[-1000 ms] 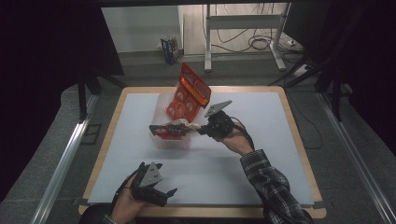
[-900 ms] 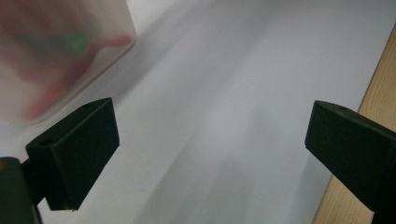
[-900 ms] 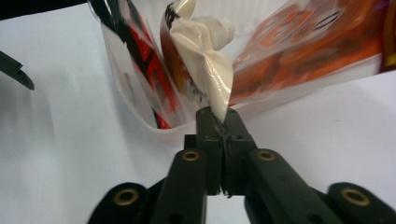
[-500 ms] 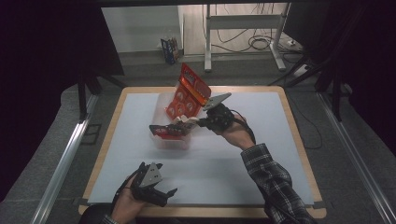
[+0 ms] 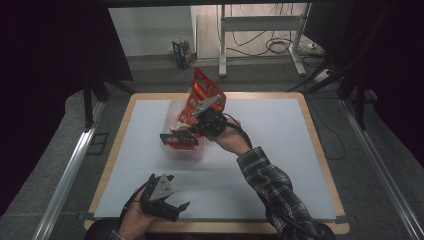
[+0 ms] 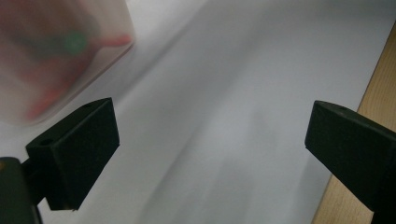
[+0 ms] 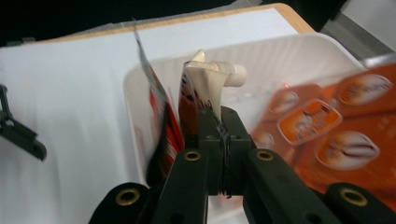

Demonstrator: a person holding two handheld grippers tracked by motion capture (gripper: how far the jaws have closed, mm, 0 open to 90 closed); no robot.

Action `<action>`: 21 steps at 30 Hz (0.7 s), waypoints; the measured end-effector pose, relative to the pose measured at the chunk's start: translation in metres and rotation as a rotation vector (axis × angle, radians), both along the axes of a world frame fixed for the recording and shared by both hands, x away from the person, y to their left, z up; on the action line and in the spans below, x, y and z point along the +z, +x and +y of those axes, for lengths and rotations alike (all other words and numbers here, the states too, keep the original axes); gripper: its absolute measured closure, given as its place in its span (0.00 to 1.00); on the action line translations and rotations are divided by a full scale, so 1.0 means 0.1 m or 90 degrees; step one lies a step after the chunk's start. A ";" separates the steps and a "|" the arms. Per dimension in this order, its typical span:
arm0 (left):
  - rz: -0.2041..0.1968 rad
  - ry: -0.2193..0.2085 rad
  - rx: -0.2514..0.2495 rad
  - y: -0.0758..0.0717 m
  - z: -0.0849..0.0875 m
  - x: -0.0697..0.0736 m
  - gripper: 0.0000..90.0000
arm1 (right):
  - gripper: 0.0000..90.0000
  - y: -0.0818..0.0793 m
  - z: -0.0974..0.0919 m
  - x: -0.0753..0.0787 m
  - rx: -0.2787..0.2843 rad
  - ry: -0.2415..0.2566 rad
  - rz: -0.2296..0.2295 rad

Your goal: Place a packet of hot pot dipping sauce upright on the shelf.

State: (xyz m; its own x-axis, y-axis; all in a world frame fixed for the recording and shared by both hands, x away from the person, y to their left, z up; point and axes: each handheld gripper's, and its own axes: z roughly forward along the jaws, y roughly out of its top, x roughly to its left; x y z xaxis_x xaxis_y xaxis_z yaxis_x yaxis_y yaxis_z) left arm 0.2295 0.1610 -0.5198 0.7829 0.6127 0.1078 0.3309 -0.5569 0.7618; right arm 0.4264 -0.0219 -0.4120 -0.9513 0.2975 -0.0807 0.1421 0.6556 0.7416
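Table (image 5: 280,165): wooden-edged top under a white sheet, taking up the middle of the floor.

Clear plastic bin (image 5: 176,131) (image 7: 289,60): sits on the sheet toward 11 o'clock from the table's centre. Red packets lie inside it; in the left gripper view it appears as a blurred translucent box (image 6: 60,51) at 10 o'clock.

Orange-red bag (image 5: 206,91) (image 7: 327,126): largest of the packets, printed with oval snack pictures, leaning out of the bin's far corner toward 1 o'clock, top edge well above the rim.

Right gripper (image 5: 186,129) (image 7: 219,119): reaches in from the person's plaid sleeve (image 5: 272,185), over the bin. Jaws pressed together, clamped on the crimped end of a spouted pouch (image 7: 205,84), red and white with a pale screw cap at the top. The pouch stands upright over the bin's interior, just beside a thin red packet on edge at its 9 o'clock.

Left gripper (image 5: 167,205) (image 6: 210,140): rests low at the table's 6 to 7 o'clock edge, well apart from the bin. Jaws wide apart, only white sheet between them.
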 end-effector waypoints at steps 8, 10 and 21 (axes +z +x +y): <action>-0.001 0.000 -0.001 0.00 0.00 0.00 0.03 | 0.91 0.03 0.03 -0.04 -0.005 -0.006 0.010; -0.001 0.001 -0.001 0.00 0.00 0.00 0.03 | 0.87 0.03 0.02 -0.03 -0.012 -0.005 0.008; -0.001 0.000 0.000 0.00 0.00 0.00 0.03 | 0.52 0.04 -0.07 0.01 -0.045 0.009 -0.002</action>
State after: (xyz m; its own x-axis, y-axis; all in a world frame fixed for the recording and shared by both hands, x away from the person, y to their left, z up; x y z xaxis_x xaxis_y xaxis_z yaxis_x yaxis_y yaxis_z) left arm 0.2296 0.1609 -0.5198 0.7827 0.6126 0.1096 0.3295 -0.5573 0.7622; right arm 0.4305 -0.0290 -0.4110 -0.9273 0.3657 -0.0798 0.1852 0.6335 0.7513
